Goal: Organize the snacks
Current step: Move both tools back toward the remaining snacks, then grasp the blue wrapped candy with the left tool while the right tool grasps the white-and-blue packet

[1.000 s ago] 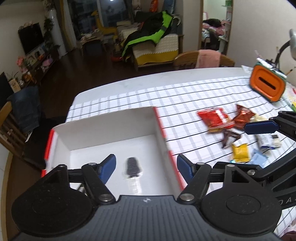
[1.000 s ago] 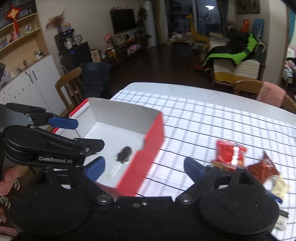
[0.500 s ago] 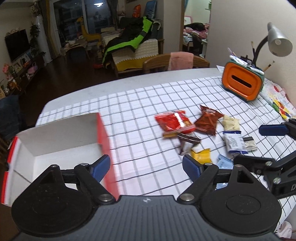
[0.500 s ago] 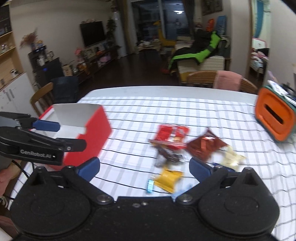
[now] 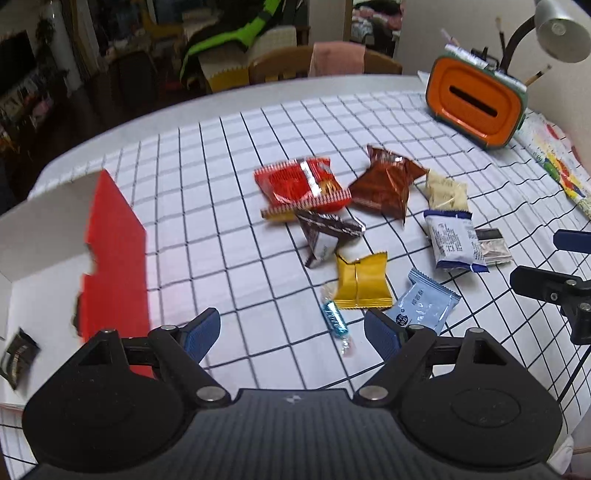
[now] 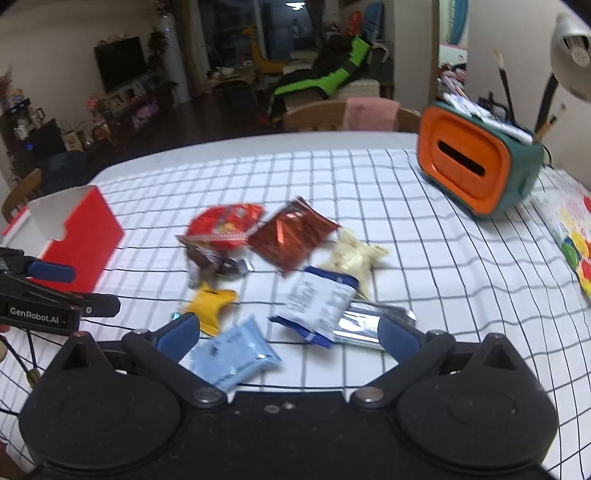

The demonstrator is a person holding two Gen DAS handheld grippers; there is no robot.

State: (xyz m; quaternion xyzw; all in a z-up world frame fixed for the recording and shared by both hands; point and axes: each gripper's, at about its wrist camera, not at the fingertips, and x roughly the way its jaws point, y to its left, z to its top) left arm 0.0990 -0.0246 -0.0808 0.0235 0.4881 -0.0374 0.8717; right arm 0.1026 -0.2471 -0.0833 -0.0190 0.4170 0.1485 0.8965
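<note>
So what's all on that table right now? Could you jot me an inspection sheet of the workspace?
Surface: table under a white cloth with a black grid.
Job's things: red box, open, at the left, one dark packet inside; loose beside it a red packet, brown packet, yellow packet, light-blue packet, white-and-blue packet and a wrapped candy.
Clutter: orange organiser holding pens; desk lamp.
Grippers: left gripper and right gripper both open, empty, above the snacks.
Cables: nothing seen.
Surroundings: chairs, sofa, TV in a dim room.
</note>
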